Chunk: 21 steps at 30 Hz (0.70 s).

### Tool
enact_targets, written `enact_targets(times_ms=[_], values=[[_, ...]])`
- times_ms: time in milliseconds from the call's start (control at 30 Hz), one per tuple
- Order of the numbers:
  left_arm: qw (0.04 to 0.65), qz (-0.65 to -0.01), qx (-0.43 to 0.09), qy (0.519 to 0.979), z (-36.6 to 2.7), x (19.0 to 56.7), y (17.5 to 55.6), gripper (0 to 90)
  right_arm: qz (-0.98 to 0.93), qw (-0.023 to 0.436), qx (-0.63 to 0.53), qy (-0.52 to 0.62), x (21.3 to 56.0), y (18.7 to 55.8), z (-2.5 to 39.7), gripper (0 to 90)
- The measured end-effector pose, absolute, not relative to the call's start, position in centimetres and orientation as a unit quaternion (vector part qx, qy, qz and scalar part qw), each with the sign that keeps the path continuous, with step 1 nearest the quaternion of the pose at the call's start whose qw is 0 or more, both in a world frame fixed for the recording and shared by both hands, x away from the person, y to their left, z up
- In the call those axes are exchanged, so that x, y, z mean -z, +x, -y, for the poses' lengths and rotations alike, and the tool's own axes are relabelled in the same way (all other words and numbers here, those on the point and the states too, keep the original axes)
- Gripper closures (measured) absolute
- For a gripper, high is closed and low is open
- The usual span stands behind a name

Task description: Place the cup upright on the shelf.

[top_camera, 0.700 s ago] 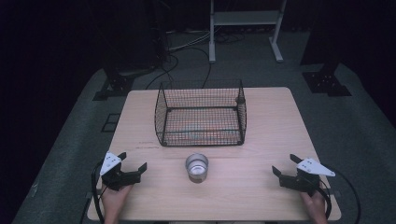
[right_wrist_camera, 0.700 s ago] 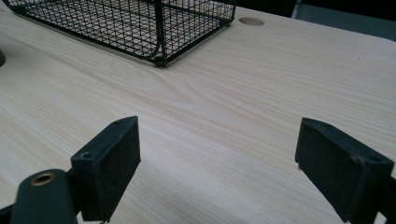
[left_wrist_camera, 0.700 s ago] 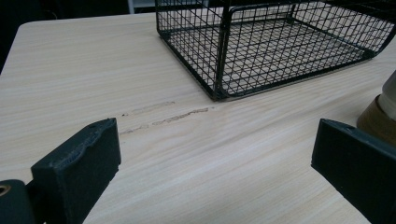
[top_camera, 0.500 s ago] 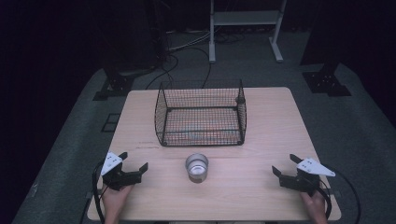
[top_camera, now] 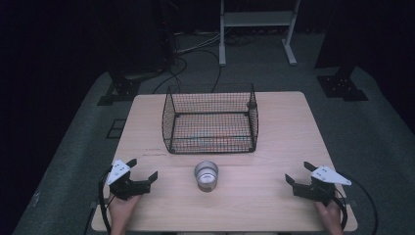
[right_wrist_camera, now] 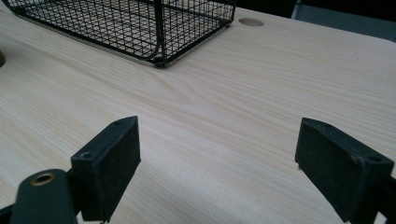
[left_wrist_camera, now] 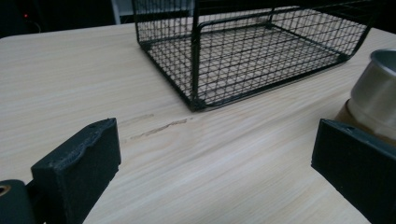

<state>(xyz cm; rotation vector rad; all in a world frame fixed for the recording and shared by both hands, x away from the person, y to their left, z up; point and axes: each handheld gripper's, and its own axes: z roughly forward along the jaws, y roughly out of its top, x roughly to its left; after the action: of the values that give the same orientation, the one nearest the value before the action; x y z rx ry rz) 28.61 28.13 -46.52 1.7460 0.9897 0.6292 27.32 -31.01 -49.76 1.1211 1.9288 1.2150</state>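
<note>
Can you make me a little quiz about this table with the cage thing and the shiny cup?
1. True or false: the metal cup sits inside the wire basket.
2. Which gripper is holding something? A) left gripper B) right gripper C) neither
3. Fill in: the cup stands on the wooden ____.

Key: 1 false, it stands on the table in front of the basket. 2 C, both have open jaws. 3 table.

1. A light wooden table (top_camera: 288, 147) is seen, standing on grey floor (top_camera: 381, 142).
2. A black wire basket (top_camera: 210, 120) is set on it.
3. A small metal cup (top_camera: 206, 175) is placed just in front of the basket, apart from it.
</note>
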Motion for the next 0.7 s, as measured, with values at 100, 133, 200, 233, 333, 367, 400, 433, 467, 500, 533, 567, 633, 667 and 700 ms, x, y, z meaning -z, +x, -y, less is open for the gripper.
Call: enact_targets(times_ms=[100,133,200,233,333,367,400,433,467,500,533,567,633,667,700], values=[[0.502,-0.401,-0.259,0.721,-27.7,46.2,28.5,0.3,-0.725,0.296,-0.457,0.422,49.8,27.3,31.0,13.4],[0.502,-0.399,-0.258,0.722,-27.7,46.2,28.5,0.4,-0.725,0.296,-0.457,0.423,49.8,27.3,31.0,13.4],[0.505,-0.398,-0.258,0.721,-27.6,46.1,28.5,0.3,-0.725,0.295,-0.457,0.423,49.8,27.3,31.0,13.4],[0.505,-0.398,-0.256,0.722,-27.5,46.1,28.5,0.4,-0.724,0.295,-0.457,0.424,49.8,27.3,31.0,13.4],[0.504,-0.395,-0.255,0.725,-27.2,45.9,28.5,0.4,-0.724,0.295,-0.457,0.424,49.8,27.4,31.0,13.4],[0.503,-0.391,-0.254,0.728,-27.0,45.7,28.5,0.4,-0.724,0.295,-0.457,0.424,49.8,27.4,31.0,13.4],[0.503,-0.391,-0.254,0.728,-27.0,45.7,28.5,0.3,-0.724,0.295,-0.457,0.424,49.8,27.4,31.0,13.4],[0.505,-0.388,-0.252,0.729,-26.9,45.6,28.5,0.3,-0.724,0.295,-0.457,0.424,49.8,27.4,31.0,13.4],[0.507,-0.385,-0.250,0.730,-26.9,45.5,28.5,0.3,-0.724,0.295,-0.457,0.424,49.8,27.4,31.0,13.4],[0.511,-0.382,-0.246,0.730,-26.9,45.4,28.4,0.4,-0.724,0.295,-0.456,0.424,49.8,27.4,31.0,13.4],[0.512,-0.380,-0.244,0.731,-26.8,45.3,28.4,0.4,-0.724,0.295,-0.456,0.424,49.8,27.4,31.0,13.4],[0.512,-0.377,-0.243,0.732,-26.7,45.3,28.3,0.3,-0.725,0.295,-0.456,0.424,49.8,27.4,31.0,13.4],[0.515,-0.366,-0.237,0.738,-26.4,45.0,28.1,0.3,-0.725,0.295,-0.456,0.424,49.8,27.4,31.0,13.4],[0.515,-0.366,-0.237,0.738,-26.4,45.0,28.1,0.3,-0.725,0.294,-0.456,0.424,49.8,27.4,31.0,13.4],[0.515,-0.361,-0.235,0.741,-26.3,44.9,28.1,0.3,-0.725,0.294,-0.456,0.424,49.8,27.4,31.0,13.4]])
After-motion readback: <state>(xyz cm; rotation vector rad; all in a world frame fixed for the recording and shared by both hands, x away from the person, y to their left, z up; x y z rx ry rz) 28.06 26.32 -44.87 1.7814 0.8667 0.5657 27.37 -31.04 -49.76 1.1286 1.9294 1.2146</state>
